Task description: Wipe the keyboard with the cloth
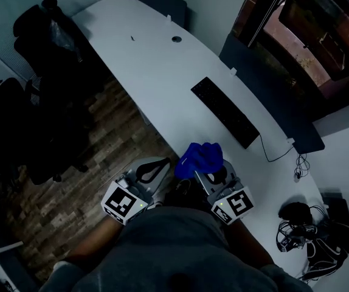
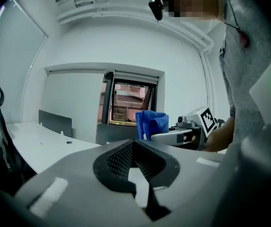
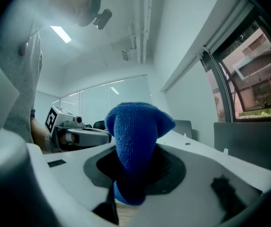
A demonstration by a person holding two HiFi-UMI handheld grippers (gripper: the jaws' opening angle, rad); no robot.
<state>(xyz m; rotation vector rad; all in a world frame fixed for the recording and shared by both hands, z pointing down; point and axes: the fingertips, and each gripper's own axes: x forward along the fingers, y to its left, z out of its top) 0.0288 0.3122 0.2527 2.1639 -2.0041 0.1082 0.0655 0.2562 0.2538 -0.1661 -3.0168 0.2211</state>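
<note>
A black keyboard lies on the long white desk, well ahead of both grippers. My right gripper is shut on a blue cloth, which sticks up from its jaws over the desk's near edge. In the right gripper view the cloth fills the gap of the gripper. My left gripper hovers beside it over the floor, its jaws together with nothing in them. The left gripper view shows its own tips meeting, with the cloth and the right gripper beyond.
Dark chairs and coats crowd the wooden floor at the left. A tangle of cables and headphones lies on the desk at the right. A cable runs from the keyboard. A window is behind the desk.
</note>
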